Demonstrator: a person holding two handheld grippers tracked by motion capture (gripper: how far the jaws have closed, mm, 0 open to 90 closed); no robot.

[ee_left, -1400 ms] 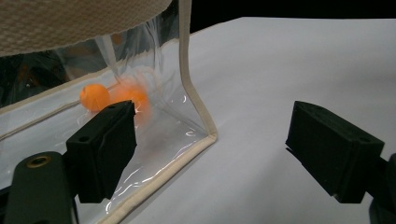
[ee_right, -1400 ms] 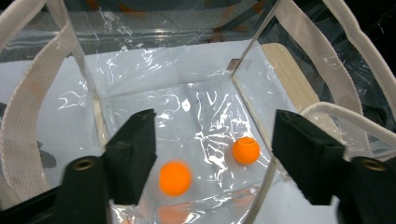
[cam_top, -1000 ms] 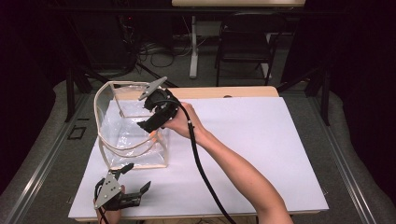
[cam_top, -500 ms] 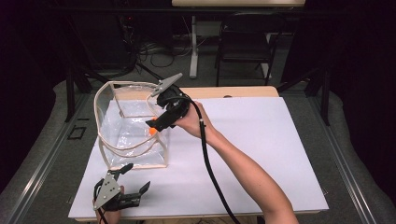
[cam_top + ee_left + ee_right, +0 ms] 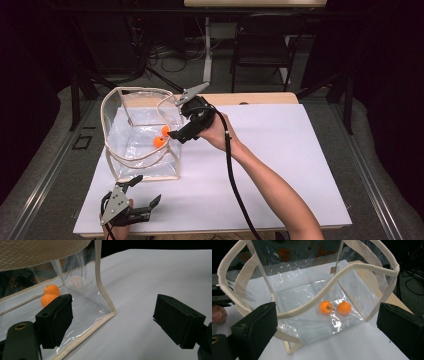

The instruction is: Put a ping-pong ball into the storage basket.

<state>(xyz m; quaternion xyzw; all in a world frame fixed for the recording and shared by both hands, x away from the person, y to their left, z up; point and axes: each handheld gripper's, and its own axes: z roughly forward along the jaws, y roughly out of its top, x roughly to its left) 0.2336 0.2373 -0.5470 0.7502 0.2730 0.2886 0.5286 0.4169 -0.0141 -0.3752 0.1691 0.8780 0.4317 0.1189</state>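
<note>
— Oranges (image 5: 334, 307), two of them, lie touching on the floor of the clear bag (image 5: 142, 150), left of centre in the high view. Do you count the same?

— Yes, two small orange fruits, one bag with two cream handles (image 5: 317, 298), one white sheet (image 5: 280, 165) under it all. What worries you?

— The right gripper (image 5: 177, 136) hangs at the bag's right rim, in the middle of the frame, jaws spread wide and holding nothing. A handle loops right across its path. If it dips in, a jaw could snag that strap and drag the bag over.

— And the bag is soft plastic; its walls sag. I judge a nudge could fold a side in and set the fruits rolling.

— What about the other one?

— The left gripper (image 5: 145, 192) sits low at the bottom left of the frame, also gaping and empty, just beside the bag's near corner (image 5: 111, 312). Nothing pins the bag, so it may slide on the sheet.

— Two grippers, neither steadying anything, then.
</note>
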